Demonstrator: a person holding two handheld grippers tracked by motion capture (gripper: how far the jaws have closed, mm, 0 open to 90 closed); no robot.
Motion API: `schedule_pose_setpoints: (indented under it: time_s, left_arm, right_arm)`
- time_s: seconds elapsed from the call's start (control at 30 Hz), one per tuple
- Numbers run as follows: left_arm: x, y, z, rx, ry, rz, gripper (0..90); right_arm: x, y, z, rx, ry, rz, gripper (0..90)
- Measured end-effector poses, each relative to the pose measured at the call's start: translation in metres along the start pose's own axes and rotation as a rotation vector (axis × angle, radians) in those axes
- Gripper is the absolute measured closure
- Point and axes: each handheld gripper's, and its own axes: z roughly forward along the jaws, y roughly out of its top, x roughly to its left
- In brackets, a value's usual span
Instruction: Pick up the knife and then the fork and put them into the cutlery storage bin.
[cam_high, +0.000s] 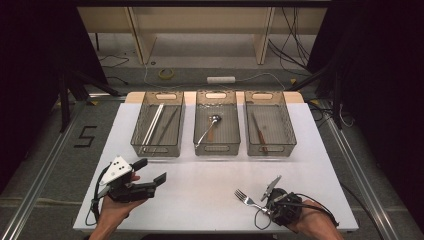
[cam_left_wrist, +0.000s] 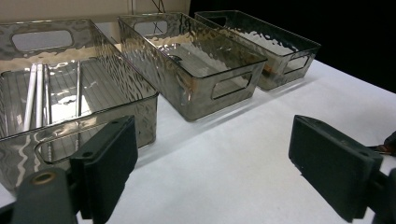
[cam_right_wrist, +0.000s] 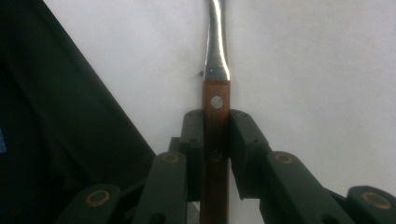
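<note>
1. The right gripper (cam_high: 266, 199) sits at about 5 o'clock on the table, close to the near edge, and is clenched on a fork (cam_high: 248, 199). In the right gripper view its two black jaws press the fork's (cam_right_wrist: 215, 116) brown wooden handle from both sides, with a round rivet showing just past them.
2. The fork lies low over the white table (cam_high: 210, 180), tines pointing toward 10 o'clock in the high view (its neck is smooth, shiny metal).
3. The left gripper (cam_high: 150, 172) is at about 7 o'clock, also near the front edge, released: its jaws stand wide apart with nothing between them, a grey three-cornered plate on top.
4. Between the two grippers and ahead of them the tabletop is bare, flat and matte white, leaving open room up to the bins.
5. Three smoky, translucent plastic bins with rippled walls and cut-out handles stand in a row toward 12 o'clock, with narrow gaps between them.
6. The left bin (cam_high: 136, 145) holds long thin sticks, the middle bin (cam_high: 197, 150) a metal spoon (cam_high: 207, 128), and the right bin (cam_high: 291, 142) a wooden-handled utensil.
7. Beyond the table's far edge lie a grey floor, loose cables and pale wooden panels.
</note>
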Motion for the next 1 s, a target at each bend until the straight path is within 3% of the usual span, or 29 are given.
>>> schedule_pose_setpoints:
  time_s: [0.4, 1.0]
  left_arm:
    - [0.000, 0.000, 0.000, -0.001, 0.001, -0.004, 15.1]
    - [0.001, 0.000, 0.001, 0.000, 0.004, -0.007, 15.1]
  right_arm:
    - [-0.005, -0.002, -0.013, -0.085, -0.003, -0.013, 77.3]
    - [-0.028, -0.001, -0.036, -0.221, -0.002, 0.032, 77.3]
